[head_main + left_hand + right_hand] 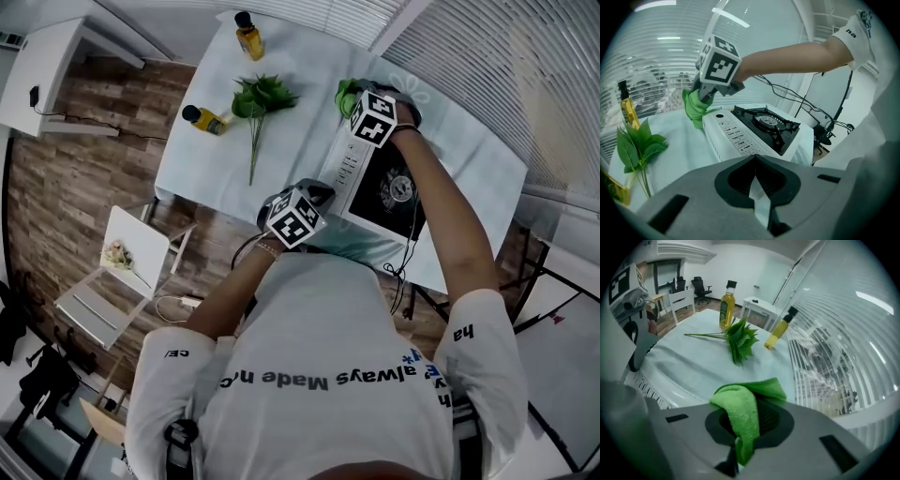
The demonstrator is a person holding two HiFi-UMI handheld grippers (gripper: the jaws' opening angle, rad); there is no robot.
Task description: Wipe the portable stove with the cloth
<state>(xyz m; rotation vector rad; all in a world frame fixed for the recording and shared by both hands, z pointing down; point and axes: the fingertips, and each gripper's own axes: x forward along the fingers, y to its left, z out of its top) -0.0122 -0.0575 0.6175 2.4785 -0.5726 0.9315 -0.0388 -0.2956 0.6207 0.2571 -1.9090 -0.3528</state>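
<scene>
The portable stove is white with a black burner top and stands at the table's near right. My right gripper is shut on a green cloth, which hangs over its jaws. In the head view that gripper holds the cloth at the stove's far left corner. The left gripper view shows the cloth touching the stove's far end. My left gripper is shut on nothing and hovers just off the stove's near left corner.
A green leafy sprig lies mid-table, with two yellow oil bottles behind and left of it. A light cloth covers the table. A white chair stands on the wooden floor at left. Window blinds run along the far side.
</scene>
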